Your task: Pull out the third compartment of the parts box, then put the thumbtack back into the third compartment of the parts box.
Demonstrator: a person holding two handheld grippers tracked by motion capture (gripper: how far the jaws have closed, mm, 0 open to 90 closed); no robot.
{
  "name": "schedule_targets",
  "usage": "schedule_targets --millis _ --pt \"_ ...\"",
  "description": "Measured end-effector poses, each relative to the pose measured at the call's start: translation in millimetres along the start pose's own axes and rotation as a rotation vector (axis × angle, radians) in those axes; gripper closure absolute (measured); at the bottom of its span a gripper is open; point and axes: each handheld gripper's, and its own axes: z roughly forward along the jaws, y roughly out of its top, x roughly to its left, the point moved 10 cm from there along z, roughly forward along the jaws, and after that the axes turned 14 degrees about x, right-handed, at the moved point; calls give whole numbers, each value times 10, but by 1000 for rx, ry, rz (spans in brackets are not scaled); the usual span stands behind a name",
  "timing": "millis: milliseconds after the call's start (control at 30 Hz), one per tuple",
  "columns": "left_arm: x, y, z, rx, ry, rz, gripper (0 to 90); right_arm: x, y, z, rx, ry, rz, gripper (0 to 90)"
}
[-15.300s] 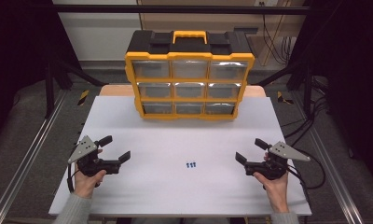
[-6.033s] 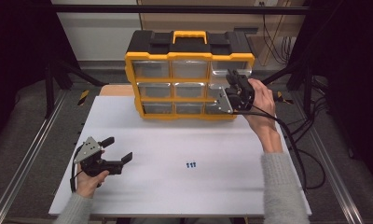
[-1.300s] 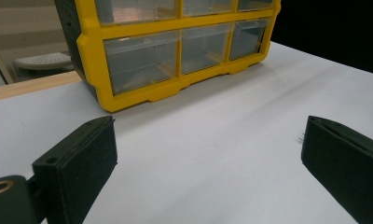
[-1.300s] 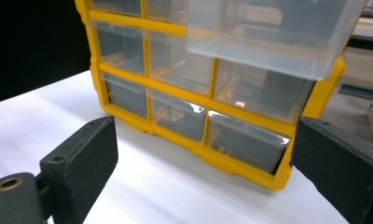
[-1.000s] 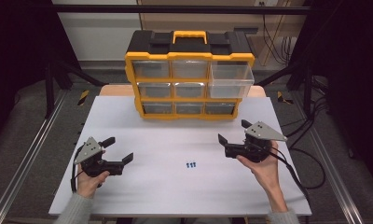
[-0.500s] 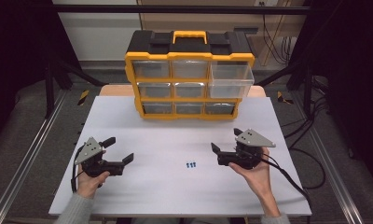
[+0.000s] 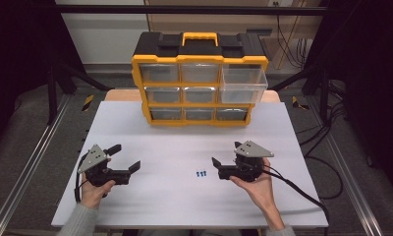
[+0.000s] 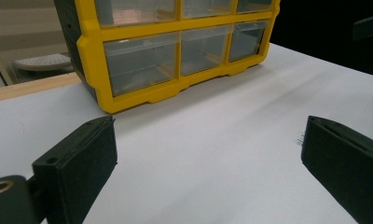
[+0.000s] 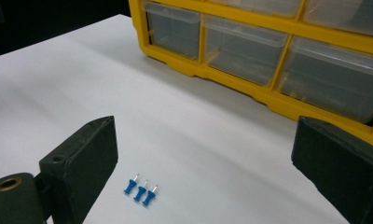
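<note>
**A:** Your right gripper (image 7: 223,169) has slid further left since half a second ago, and it's now just beside the three blue pushpins (image 7: 201,173). The left gripper (image 7: 123,164) hasn't budged.

**B:** Yep. What are your jaws doing?

**A:** Both pairs are spread wide with nothing in them. In the right gripper view the pushpins (image 9: 140,189) lie in a tight row on the white table (image 9: 72,84), between your jaws but closer to the left one, not touching either. Heads point toward you, pins point away.

**B:** And the left one?

**A:** Sitting low at the near left of the table (image 7: 184,206), well apart from the pins, jaws gaping.

**B:** Further back?

**A:** The yellow drawer cabinet (image 7: 199,83) stands at the far edge. Its top right drawer (image 7: 243,84) is pulled out, the rest are shut.
</note>
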Motion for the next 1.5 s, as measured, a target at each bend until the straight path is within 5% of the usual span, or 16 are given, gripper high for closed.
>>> schedule_targets --millis 667,1500 --pt "-2 -6 3 5 2 1 29 263 -146 327 64 66 17 87" --pt "-12 -3 7 4 1 2 29 333 -443 615 187 22 5 204"
